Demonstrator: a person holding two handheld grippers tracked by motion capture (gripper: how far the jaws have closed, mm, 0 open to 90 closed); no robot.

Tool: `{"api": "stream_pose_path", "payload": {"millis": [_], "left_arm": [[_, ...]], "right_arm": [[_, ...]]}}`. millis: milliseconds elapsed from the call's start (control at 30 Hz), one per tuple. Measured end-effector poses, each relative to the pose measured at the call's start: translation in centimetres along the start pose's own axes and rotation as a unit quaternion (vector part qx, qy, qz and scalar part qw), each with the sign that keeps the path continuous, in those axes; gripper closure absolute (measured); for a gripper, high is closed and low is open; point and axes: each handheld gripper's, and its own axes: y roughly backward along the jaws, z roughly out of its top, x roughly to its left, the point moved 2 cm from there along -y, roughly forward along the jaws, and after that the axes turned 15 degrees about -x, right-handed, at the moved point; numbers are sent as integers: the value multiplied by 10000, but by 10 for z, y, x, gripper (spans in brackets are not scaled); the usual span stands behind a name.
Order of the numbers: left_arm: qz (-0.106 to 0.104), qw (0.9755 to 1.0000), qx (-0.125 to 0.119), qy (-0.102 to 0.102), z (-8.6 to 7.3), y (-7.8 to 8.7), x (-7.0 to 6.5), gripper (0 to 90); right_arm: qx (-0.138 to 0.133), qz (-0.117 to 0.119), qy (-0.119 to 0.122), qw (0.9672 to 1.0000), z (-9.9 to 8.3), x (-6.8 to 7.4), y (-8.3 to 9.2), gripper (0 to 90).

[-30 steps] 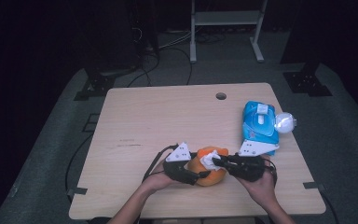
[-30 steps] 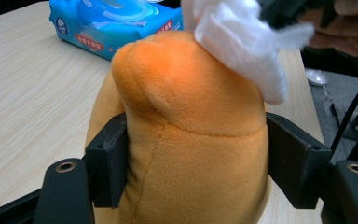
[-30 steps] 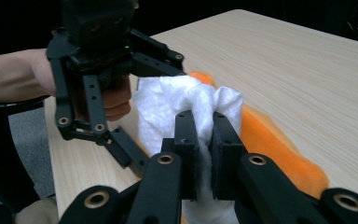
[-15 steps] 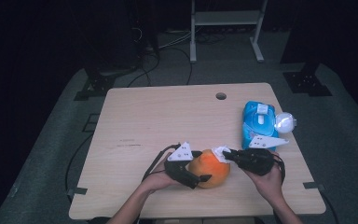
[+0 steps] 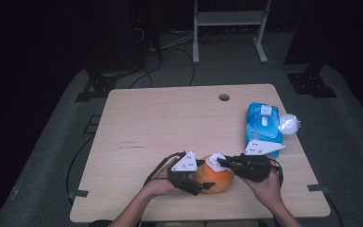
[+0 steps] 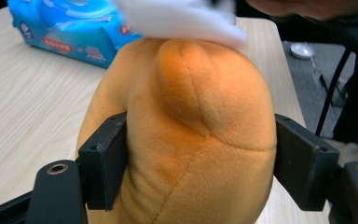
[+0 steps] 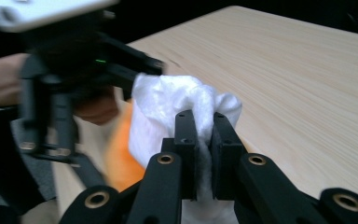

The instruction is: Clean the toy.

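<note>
**Wipe on the plush, both grippers engaged**

Since a second ago the right gripper [image 5: 221, 163] has shifted back toward the middle after drifting right, and its white wipe [image 5: 214, 161] again sits on the top of the orange plush [image 5: 216, 178]. Over that time the left gripper's [image 5: 203, 182] jaws have sprung wider and have just been closing again, with the plush between them.

Now the left gripper grasps the plush: in the left gripper view both black pads press into its sides, denting the soft fabric [image 6: 186, 140]. At the upper edge of that view the wipe [image 6: 182, 18] lies across the crown of the plush, touching it.

Across from it, the right gripper is clenched on the wipe; in the right gripper view the two jaws stand nearly together with the crumpled white sheet [image 7: 177, 107] pinched between them and bulging out ahead. Beyond it an orange patch of the plush [image 7: 121, 154] shows, blurred, with the left gripper's black frame behind.

On the counter [image 5: 170, 123] the plush rests near the front edge, between the two hands. A blue wipe pack [image 5: 263, 124] lies well apart from it near the right edge, with a small white round thing [image 5: 289, 124] touching its right side. A round hole [image 5: 224, 97] marks the counter's far side.
</note>
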Motion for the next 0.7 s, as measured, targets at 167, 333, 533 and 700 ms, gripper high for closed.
{"api": "stream_pose_path", "payload": {"millis": [167,333,533,700], "left_arm": [[-65,9999,16,-92,0,-3,-4,264],[-167,9992,115,-356,0,-6,-9,258],[-193,9990,104,-400,-1,-4,-9,255],[-217,9988,117,-421,1,-8,-10,254]], "right_arm": [[104,-100,-280,9995,-7,-16,7,824],[55,272,-173,9995,-2,3,-1,823],[292,266,-9,9992,0,0,-2,823],[337,109,-328,9988,-6,-16,4,824]]}}
